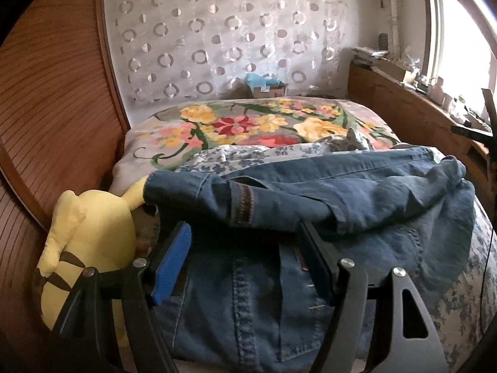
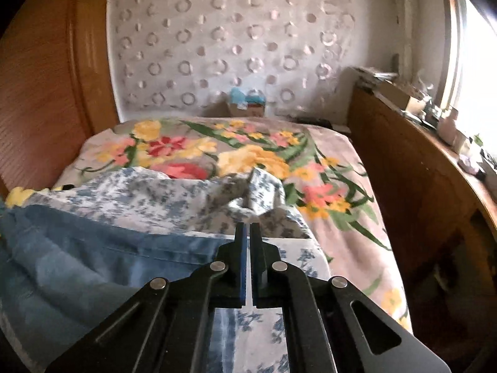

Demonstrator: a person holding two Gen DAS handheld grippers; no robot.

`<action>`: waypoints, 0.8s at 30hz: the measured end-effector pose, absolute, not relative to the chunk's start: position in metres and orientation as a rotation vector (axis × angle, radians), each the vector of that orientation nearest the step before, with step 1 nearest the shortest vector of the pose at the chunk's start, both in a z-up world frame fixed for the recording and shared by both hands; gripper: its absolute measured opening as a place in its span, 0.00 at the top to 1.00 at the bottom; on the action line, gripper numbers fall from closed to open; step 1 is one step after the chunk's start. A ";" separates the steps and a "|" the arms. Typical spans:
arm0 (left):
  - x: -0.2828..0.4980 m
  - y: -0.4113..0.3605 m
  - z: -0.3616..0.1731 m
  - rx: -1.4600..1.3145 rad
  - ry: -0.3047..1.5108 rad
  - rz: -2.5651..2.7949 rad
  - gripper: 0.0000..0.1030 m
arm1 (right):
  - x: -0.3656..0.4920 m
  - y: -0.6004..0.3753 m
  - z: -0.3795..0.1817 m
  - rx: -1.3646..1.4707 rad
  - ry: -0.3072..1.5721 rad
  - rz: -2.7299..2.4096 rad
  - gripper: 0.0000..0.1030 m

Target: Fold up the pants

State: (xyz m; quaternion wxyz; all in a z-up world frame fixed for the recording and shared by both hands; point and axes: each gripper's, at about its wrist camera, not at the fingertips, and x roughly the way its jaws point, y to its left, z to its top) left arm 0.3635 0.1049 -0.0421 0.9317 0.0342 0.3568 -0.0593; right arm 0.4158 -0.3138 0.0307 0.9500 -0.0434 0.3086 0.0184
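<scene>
Blue denim pants lie crumpled on the bed, legs folded loosely over the seat part, with a back pocket near the camera. My left gripper is open just above the near part of the pants, its blue-padded fingers spread wide and holding nothing. In the right wrist view the pants lie at the lower left. My right gripper is shut with nothing seen between its fingers, over the blue-and-white patterned sheet at the pants' right edge.
A yellow plush toy lies at the left against the wooden wall panel. A floral blanket covers the far bed. A wooden shelf with clutter runs along the right under a window. A cardboard box stands at the back.
</scene>
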 end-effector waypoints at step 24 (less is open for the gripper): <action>0.396 0.074 -0.064 0.172 0.861 -0.192 0.31 | 0.387 -0.279 -0.002 -0.261 0.734 0.496 0.67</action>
